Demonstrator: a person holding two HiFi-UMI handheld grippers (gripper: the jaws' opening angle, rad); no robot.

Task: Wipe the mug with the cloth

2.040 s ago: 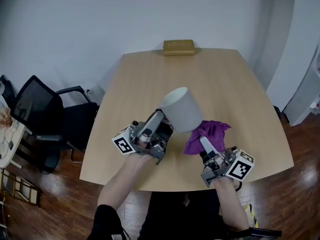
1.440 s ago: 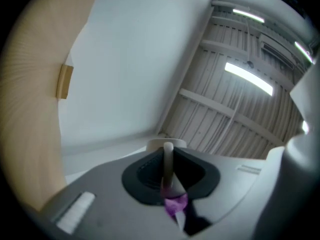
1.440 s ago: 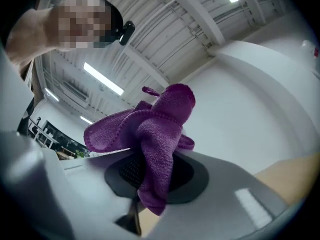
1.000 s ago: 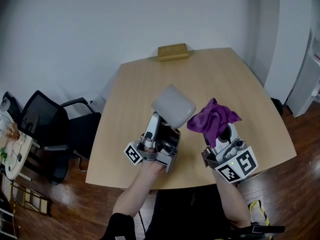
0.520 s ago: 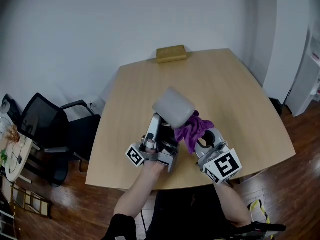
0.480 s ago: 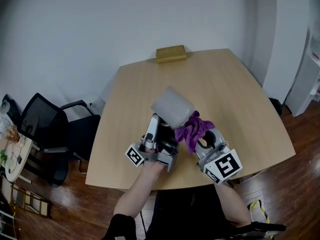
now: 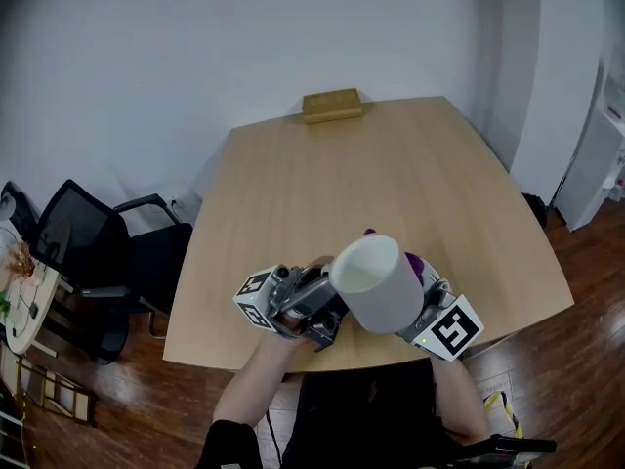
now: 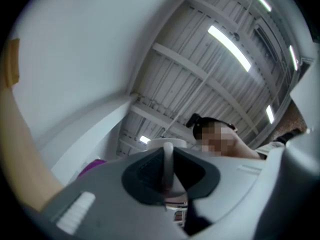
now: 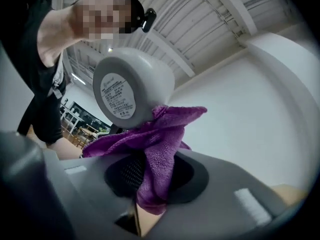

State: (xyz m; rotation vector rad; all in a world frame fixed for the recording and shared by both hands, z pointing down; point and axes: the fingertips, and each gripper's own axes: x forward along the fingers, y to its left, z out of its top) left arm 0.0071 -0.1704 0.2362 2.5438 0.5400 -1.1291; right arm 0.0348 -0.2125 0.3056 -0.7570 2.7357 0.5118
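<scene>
A pale grey mug (image 7: 376,283) hangs over the table's near edge, its open mouth turned up at the head view. My left gripper (image 7: 324,301) is shut on the mug's thin handle (image 8: 167,166), with the rim (image 8: 167,143) just beyond the jaws. My right gripper (image 9: 150,176) is shut on a purple cloth (image 9: 157,149). The cloth lies against the mug's side near its labelled base (image 9: 116,96). From the head view the mug hides most of the cloth (image 7: 414,262); the right gripper's marker cube (image 7: 450,326) shows beside it.
The wooden table (image 7: 293,184) carries a brown box (image 7: 330,105) at its far edge. A black office chair (image 7: 88,252) stands left of the table, with a small cluttered side table (image 7: 20,296) beyond it. A white cabinet (image 7: 605,145) is at the right.
The mug has swung toward me and tipped over, so its mouth faces up where its base showed before. The right gripper and cloth have dropped behind and under the mug.
</scene>
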